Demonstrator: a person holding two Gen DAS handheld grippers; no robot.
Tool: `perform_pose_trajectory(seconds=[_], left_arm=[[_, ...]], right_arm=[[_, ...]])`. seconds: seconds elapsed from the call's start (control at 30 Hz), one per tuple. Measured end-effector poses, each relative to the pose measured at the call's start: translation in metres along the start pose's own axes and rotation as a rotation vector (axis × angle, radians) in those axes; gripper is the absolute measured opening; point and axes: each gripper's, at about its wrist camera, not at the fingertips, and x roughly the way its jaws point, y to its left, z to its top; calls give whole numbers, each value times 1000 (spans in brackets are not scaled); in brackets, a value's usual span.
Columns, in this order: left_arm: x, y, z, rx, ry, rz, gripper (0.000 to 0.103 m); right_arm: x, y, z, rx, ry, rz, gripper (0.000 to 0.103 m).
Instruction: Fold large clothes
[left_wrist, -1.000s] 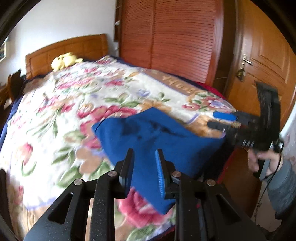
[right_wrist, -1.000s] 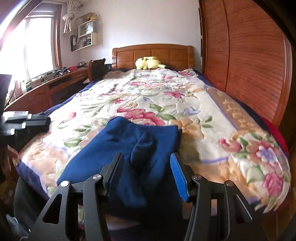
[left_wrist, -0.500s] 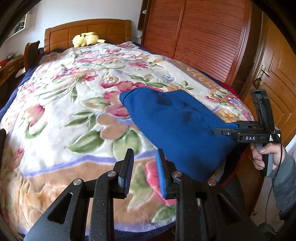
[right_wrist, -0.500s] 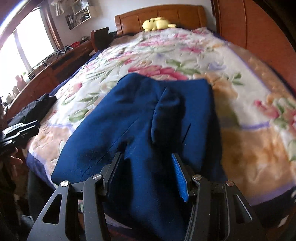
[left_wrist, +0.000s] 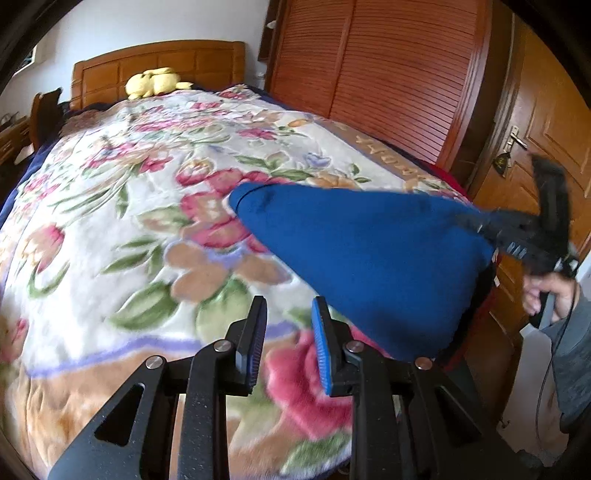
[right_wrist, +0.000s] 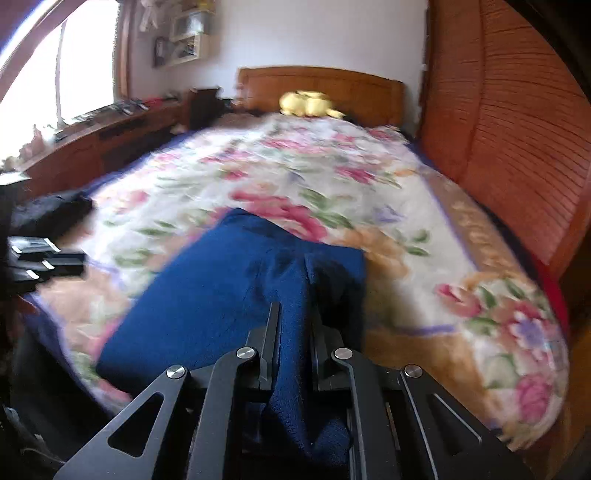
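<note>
Right wrist view, nearest first: the right tongs (right_wrist: 293, 347) are clamped together on a raised ridge of the blue garment (right_wrist: 229, 295), the knit cloth bunched between the two fingers and hanging below them. From that pinch the garment runs away up the bed (right_wrist: 424, 266), its long axis pointing from the foot edge toward the headboard (right_wrist: 321, 86), with its far end stopping well short of the bed's middle. It lies near the foot edge, closer to the foot corner on the wardrobe (right_wrist: 517, 147) side, and part of it drapes over the foot edge.

Left wrist view shows the left tongs (left_wrist: 289, 343) standing apart with nothing between them, hovering over the flowered blanket (left_wrist: 110, 240) just inside the foot edge. The garment lies to their right and a little ahead, its lifted end drawn taut toward the right tongs, which appear blurred at the right of that view. So the right hand already has the cloth, and the left is the free one, just beside the garment's near edge.

My judgement: the next move turns on the left tongs going rightward to take the near edge, so both hands can carry the fold along the long axis toward the headboard. Farthest off, a yellow plush toy (right_wrist: 306, 103) rests against the headboard.
</note>
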Motion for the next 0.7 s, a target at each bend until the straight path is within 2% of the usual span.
perform_pose_trajectory(seconds=[0.07, 0.13, 0.33, 0.43, 0.57, 0.7], left_arm=[[12, -4, 12, 23, -5, -3, 26], [26, -6, 22, 45, -6, 0, 26], [78, 5, 49, 64, 40, 25, 26], [103, 13, 58, 48, 70, 15, 26], [140, 28, 65, 19, 114, 27, 26], [168, 38, 69, -2, 145, 31, 26]], right_arm=[[19, -10, -14, 4, 69, -36, 11], [33, -21, -29, 54, 110, -1, 11], [28, -32, -42, 115, 67, 27, 15], [16, -25, -52, 121, 50, 10, 25], [2, -19, -62, 139, 18, -4, 49], [-8, -21, -74, 168, 16, 4, 59]])
